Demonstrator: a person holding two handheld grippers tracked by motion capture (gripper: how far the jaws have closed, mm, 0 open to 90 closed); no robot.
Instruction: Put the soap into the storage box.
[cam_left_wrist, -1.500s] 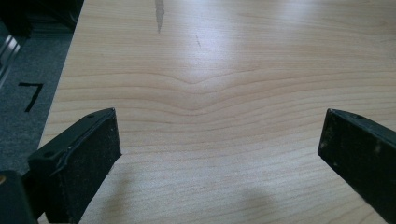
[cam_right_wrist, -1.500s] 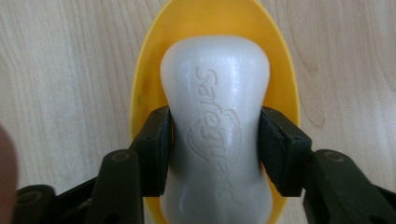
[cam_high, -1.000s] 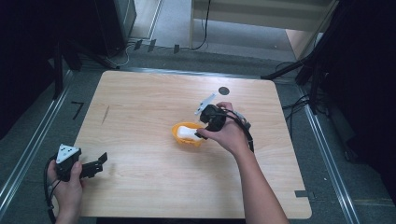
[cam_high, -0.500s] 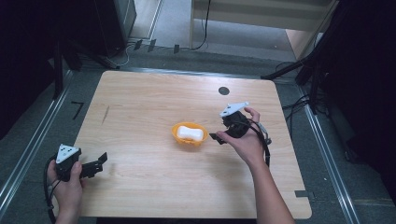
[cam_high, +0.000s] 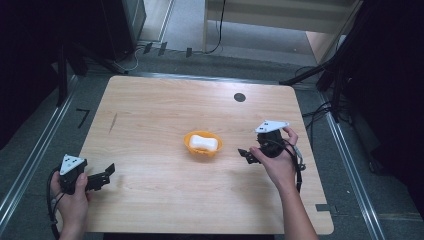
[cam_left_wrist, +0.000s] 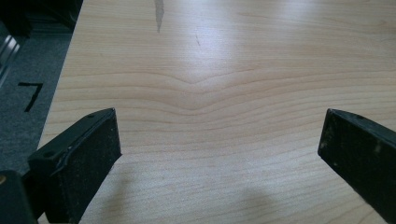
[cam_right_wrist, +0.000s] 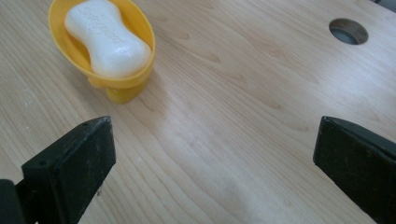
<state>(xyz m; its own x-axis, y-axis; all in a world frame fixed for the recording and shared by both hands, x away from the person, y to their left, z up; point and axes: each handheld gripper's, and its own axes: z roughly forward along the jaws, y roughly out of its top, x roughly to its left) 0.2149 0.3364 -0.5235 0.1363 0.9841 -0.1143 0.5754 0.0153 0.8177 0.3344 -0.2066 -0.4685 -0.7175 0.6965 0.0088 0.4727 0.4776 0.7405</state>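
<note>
A white bar of soap lies in a small orange-yellow dish at the middle of the wooden table. My right gripper sits to the dish's right, apart from it; its jaws have just been opening and stand wide with nothing between them. Near the table's front left corner my left gripper is open over bare wood, nothing between its jaws.
A round dark hole is set in the table toward the back right. Dark stands and cables crowd the floor beside the right edge. A metal rail runs along the floor on the left.
My right gripper left the dish with the soap in it and drew back to the right, its jaws spreading. The left gripper has stayed where it was.
</note>
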